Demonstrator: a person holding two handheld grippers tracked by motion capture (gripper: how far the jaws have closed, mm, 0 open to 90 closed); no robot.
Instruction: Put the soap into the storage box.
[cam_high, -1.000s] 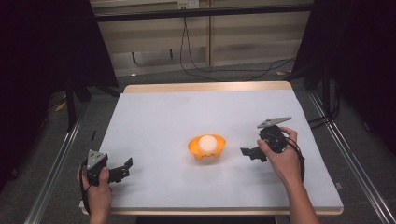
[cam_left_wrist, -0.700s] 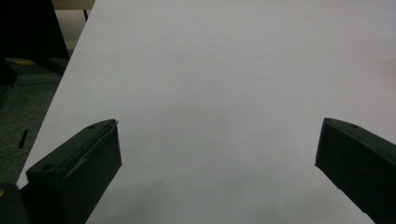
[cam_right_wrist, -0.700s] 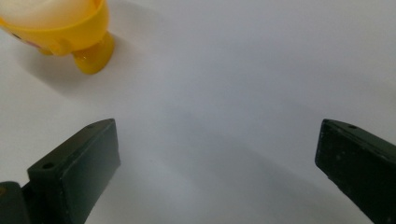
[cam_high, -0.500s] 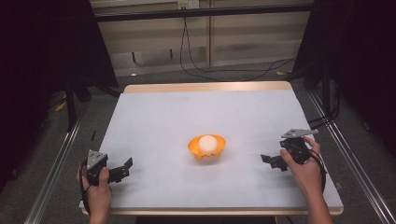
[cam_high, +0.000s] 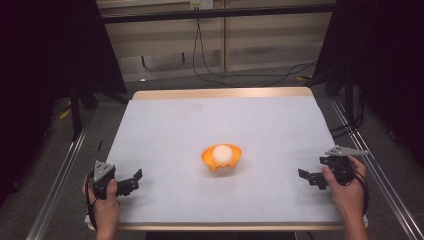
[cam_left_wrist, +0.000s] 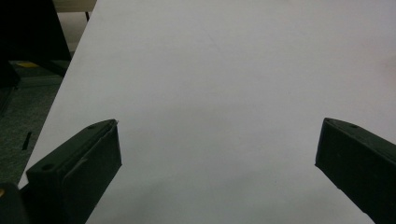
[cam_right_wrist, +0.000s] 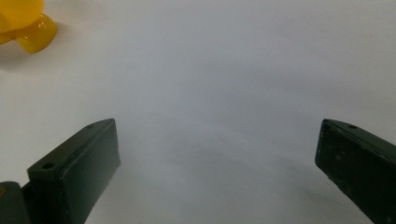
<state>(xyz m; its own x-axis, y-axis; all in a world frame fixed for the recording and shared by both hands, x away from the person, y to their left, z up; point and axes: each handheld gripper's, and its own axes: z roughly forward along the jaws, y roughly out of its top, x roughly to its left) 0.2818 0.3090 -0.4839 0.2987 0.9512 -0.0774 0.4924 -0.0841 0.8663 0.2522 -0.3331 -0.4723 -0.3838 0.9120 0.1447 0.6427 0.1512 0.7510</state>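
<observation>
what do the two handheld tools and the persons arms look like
Each tool is black, with two flat, blocky black jaws that have small holes near the base. The left tool and the right tool each carry a grey three-cornered plate on top and trail a black cable looping by the hand. The left hand and right hand are ungloved, and no sleeves show on the forearms.

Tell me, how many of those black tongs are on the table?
2. The left tongs sit open near the table's front left corner; the right tongs sit open near its right edge, either side of the orange bowl.

White table (cam_high: 165, 130), black cables (cam_high: 210, 70) on floor, perhaps a wooden wall (cam_high: 260, 45)
</observation>
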